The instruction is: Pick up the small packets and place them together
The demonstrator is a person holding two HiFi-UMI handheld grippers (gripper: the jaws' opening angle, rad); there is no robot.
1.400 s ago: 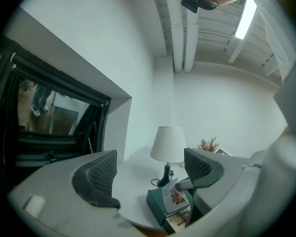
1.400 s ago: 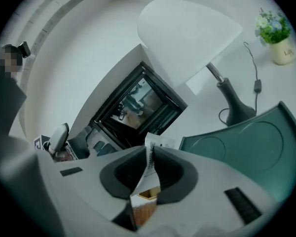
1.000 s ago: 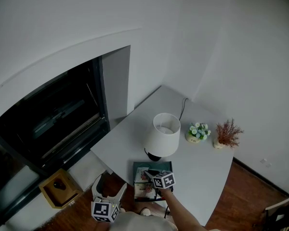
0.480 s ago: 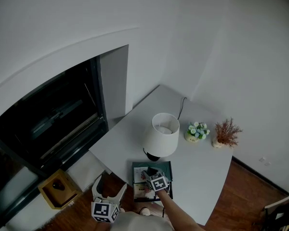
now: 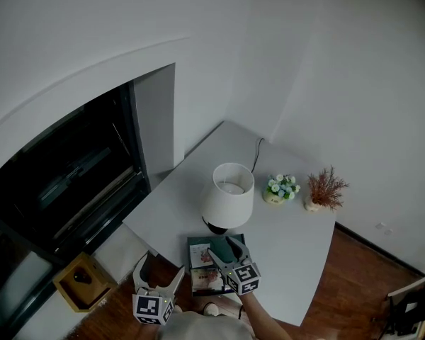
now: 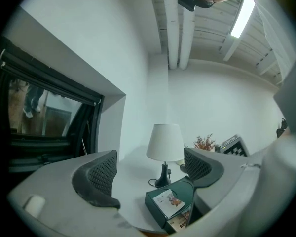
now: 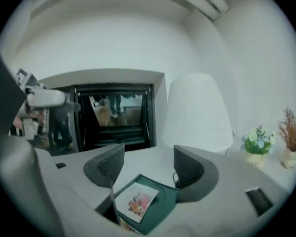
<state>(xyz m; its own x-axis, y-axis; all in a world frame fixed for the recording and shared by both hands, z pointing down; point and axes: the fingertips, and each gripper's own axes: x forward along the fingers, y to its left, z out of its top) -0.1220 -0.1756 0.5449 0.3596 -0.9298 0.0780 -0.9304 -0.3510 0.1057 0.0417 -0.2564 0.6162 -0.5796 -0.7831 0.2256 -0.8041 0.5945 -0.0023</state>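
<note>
My right fingers (image 7: pixel 111 167) are spreading open with nothing pinched, above the small packet (image 7: pixel 137 201) lying on the green box (image 7: pixel 164 207) at the surface's (image 5: pixel 290 261) near edge. My left fingers (image 6: pixel 96 174) hang released, empty.

Lamp (image 5: pixel 228 195) crowds the tray's (image 5: pixel 195 241) far side — right tabletop (image 5: pixel 294 259) lies open.

R tool (image 5: pixel 225 252) jaws opening, empty, over green tray (image 5: pixel 194 241) w/ packets (image 5: pixel 200 256) by lamp (image 5: pixel 228 195).
</note>
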